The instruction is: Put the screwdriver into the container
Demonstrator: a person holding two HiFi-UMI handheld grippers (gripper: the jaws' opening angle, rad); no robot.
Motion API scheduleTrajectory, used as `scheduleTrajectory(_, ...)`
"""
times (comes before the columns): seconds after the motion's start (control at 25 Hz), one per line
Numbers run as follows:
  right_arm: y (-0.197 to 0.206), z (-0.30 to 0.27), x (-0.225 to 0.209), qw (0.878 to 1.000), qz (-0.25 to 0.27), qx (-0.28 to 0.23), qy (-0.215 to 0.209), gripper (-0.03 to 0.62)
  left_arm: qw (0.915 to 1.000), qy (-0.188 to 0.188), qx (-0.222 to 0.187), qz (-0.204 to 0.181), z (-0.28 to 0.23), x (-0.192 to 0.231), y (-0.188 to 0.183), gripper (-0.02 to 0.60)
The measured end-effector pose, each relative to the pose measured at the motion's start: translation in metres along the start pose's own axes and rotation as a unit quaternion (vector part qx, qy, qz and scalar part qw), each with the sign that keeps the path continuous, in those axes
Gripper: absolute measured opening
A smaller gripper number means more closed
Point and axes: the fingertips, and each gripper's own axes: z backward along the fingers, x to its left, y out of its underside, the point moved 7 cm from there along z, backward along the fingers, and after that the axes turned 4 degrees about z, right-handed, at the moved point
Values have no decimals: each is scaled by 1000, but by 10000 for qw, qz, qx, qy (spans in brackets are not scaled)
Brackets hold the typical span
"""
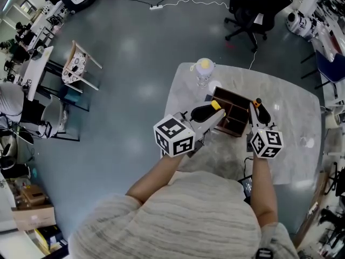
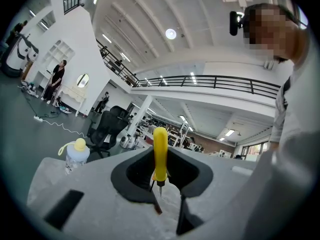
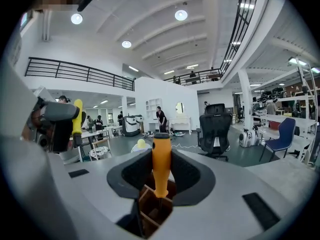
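Observation:
My left gripper (image 1: 213, 110) is shut on a yellow-handled screwdriver (image 2: 160, 153), held upright with its tip down over the marble table (image 1: 294, 112). My right gripper (image 1: 258, 108) is shut on an orange-handled screwdriver (image 3: 161, 165), also tip down. Its shaft hangs directly above the compartments of the brown wooden container (image 3: 152, 210). In the head view the container (image 1: 233, 112) stands between the two grippers, the left one at its near-left corner and the right one at its right edge. The right gripper view also shows the left gripper (image 3: 61, 125) with the yellow screwdriver (image 3: 77, 120).
A clear plastic bottle (image 1: 204, 71) with a yellow cap stands on the table behind the container, also seen as the bottle (image 2: 76, 154). A black office chair (image 1: 249, 9) is on the floor beyond the table. A dark device (image 1: 247, 184) lies at the table's near edge.

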Motion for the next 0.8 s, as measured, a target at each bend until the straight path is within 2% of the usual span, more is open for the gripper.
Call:
scheduleTrajectory(0.44,29,-8,-9,9989,-394,264,48,117,10000,-38,-1,32,-1,2,0,83)
scheduleTrajectory(0.8,52,-11,-7,9971,-434,623,22,115,10000,-55,19,27,1,1,0,83)
